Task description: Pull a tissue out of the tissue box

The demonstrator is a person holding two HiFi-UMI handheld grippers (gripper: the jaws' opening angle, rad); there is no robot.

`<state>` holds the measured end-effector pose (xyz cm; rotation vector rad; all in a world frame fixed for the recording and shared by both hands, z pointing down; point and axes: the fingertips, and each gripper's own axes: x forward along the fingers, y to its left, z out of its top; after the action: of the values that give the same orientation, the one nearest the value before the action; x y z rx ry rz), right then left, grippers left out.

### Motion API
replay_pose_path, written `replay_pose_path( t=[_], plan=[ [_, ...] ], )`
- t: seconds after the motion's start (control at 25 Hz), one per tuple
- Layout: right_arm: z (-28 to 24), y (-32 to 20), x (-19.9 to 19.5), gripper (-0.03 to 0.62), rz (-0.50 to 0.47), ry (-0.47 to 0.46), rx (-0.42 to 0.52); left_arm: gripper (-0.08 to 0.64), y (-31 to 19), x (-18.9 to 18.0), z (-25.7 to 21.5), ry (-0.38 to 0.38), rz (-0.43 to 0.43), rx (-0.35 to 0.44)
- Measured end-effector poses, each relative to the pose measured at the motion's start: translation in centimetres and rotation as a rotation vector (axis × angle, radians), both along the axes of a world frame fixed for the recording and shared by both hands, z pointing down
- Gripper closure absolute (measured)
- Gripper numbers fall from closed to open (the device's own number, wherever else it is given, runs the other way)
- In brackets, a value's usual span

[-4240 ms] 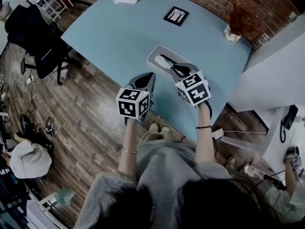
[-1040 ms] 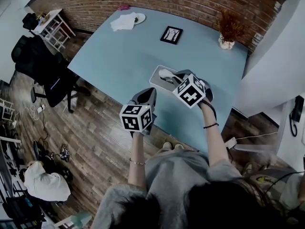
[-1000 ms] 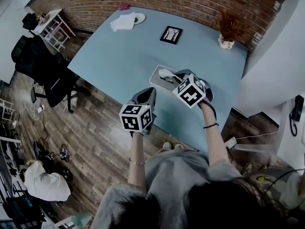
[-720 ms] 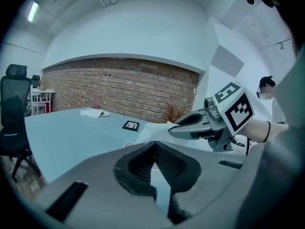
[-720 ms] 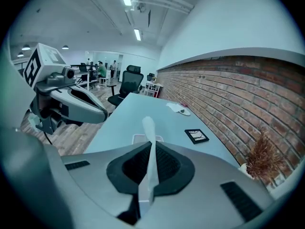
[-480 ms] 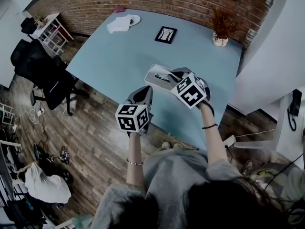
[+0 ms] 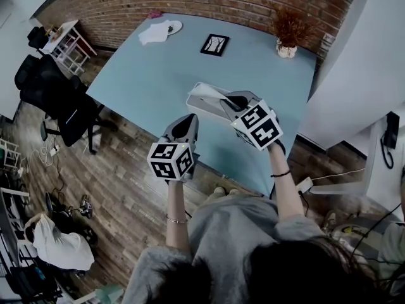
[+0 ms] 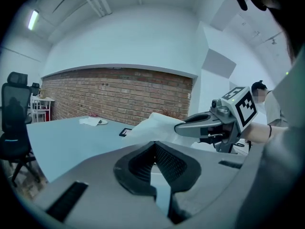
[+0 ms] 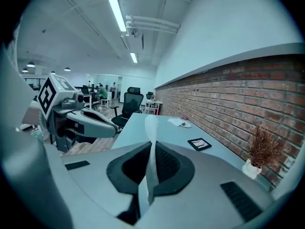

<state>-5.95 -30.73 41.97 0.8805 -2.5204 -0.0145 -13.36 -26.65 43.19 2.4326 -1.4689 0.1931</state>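
Nearest in, the left gripper (image 8: 154,147) is sitting with its jaws together and nothing between them, hanging off the table's near edge and doing no work. Right beside it, the right gripper (image 9: 151,149) is pinching its jaws flat on the tissue (image 9: 150,128), a thin white sheet running straight through the pads and standing up past the tips. From the left gripper view the sheet is fanning out into a soft, creased tent under the right jaws. Just beyond, the tissue box (image 7: 195,98) is resting on the pale blue table (image 7: 145,68), and the sheet's lower end is trailing down into it, so I judge it isn't out of the box yet.

This stuff is behaving as featherweight, limp and easy to tear. A grip near the top edge, with a good fold of paper caught in the pads, looks the safest hold. A slow, straight pull upward should suit it, because a sideways yank could rip it or drag the light box along.

Farther back are a small picture frame (image 7: 214,44), a potted plant (image 7: 288,30) and a plate (image 7: 174,25) holding a cloth, all well apart from the action.
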Motion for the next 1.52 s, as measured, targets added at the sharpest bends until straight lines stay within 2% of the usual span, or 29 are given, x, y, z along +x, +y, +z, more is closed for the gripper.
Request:
replay_pose_path(
  t=[0.64, 1.04, 1.52],
  plan=[
    [-0.6, 5.4, 0.8, 0.591, -0.043, -0.188, 0.022, 0.557, 4.2, 1.2, -0.6, 0.005, 0.012, 0.084],
    [-0.4, 6.6, 1.0, 0.592, -0.028, -0.225, 0.031, 0.557, 4.9, 1.3, -0.3, 0.009, 0.028, 0.084],
    [-0.4, 6.9, 0.5, 0.592, -0.062, -0.244, 0.043, 0.557, 4.6, 1.1, -0.2, -0.002, 0.02, 0.079]
  ],
)
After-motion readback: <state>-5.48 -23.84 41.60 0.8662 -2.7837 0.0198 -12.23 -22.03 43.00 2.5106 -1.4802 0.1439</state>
